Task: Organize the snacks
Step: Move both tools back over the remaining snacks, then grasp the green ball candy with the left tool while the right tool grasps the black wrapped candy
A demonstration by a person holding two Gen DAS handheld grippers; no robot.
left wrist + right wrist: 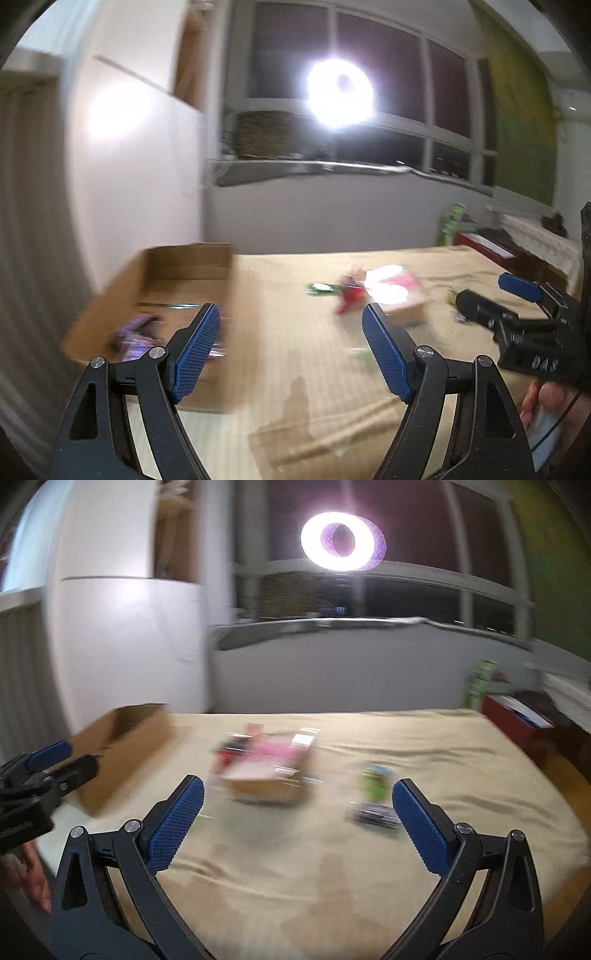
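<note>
Both views are blurred. An open cardboard box (184, 273) sits at the left of a tan-covered bed (295, 369), with purple snack packets (135, 334) inside. A small brown box with pink and white packets (273, 771) and red packets (227, 755) lies mid-bed. A green packet (375, 784) and a dark packet (373, 816) lie to its right. My left gripper (291, 317) is open and empty, near the big box's right wall. My right gripper (297, 794) is open and empty above the bed, and shows in the left wrist view (491, 299).
A bright ring light (341, 541) stands before dark windows. A white wall (129, 166) is behind the big box (122, 746). A red case (517, 720) and a green package (480, 683) lie past the bed's right edge. A darker stain (332, 878) marks the cover.
</note>
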